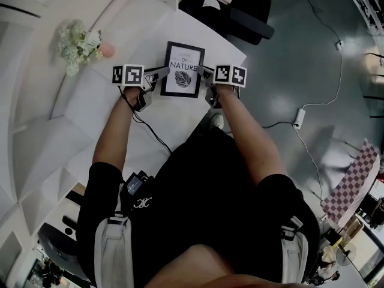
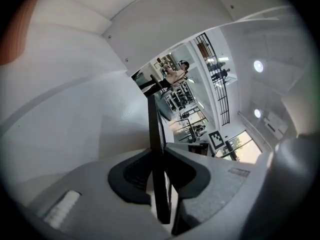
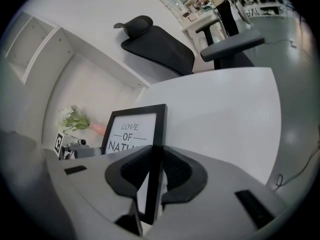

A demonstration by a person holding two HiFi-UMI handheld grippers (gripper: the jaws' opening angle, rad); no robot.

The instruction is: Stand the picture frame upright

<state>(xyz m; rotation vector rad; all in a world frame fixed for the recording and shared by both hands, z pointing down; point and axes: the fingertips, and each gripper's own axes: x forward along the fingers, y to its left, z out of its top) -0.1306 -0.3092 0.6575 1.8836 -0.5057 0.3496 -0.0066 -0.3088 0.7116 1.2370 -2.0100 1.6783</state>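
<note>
The picture frame (image 1: 183, 69) is black with a white print of lettering and a leaf. It is held over the white table (image 1: 180, 122) between both grippers. My left gripper (image 1: 161, 72) is shut on its left edge, and my right gripper (image 1: 206, 72) is shut on its right edge. In the left gripper view the thin black frame edge (image 2: 154, 129) runs straight between the pads of the left gripper (image 2: 159, 169). In the right gripper view the frame (image 3: 131, 129) stands tilted, its side rail pinched in the right gripper (image 3: 153, 171). Its lower edge is hidden.
A bunch of pale flowers (image 1: 78, 44) stands at the table's far left, also in the right gripper view (image 3: 74, 119). A black office chair (image 1: 240, 11) is beyond the table's far edge. A cable with a power strip (image 1: 298, 119) lies on the grey floor to the right.
</note>
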